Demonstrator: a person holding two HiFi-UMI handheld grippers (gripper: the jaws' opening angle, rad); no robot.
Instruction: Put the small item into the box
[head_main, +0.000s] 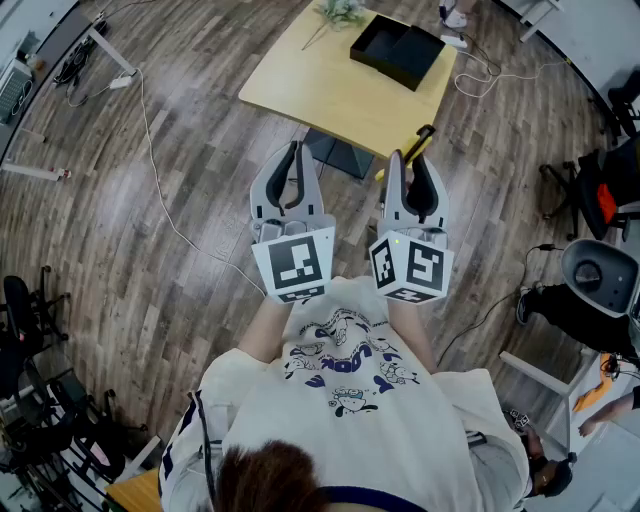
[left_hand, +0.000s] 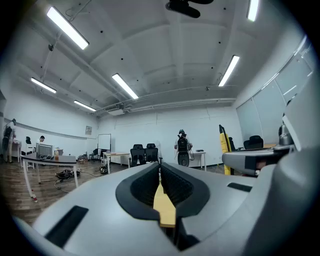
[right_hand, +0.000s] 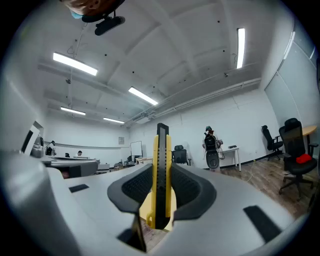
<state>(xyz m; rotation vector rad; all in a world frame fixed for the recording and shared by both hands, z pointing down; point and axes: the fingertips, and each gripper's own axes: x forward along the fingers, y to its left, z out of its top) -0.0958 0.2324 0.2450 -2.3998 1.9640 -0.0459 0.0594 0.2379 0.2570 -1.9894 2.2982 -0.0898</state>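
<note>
I hold a yellow and black utility knife (head_main: 423, 138) in my right gripper (head_main: 414, 160); it sticks out past the fingertips toward the table. In the right gripper view the knife (right_hand: 162, 150) stands upright, with the right gripper (right_hand: 161, 172) shut on it. An empty black box (head_main: 397, 50) sits at the far right end of the light wooden table (head_main: 300, 75) ahead of both grippers. My left gripper (head_main: 294, 150) hangs beside the right one over the floor, short of the table. In its own view the left gripper (left_hand: 159, 167) is shut with nothing between the jaws.
A small greenish bunch (head_main: 340, 12) lies at the table's far edge beside the box. Cables (head_main: 150, 130) trail over the wooden floor on the left. Office chairs (head_main: 600, 270) stand at the right. A person (left_hand: 183, 145) stands far off in the room.
</note>
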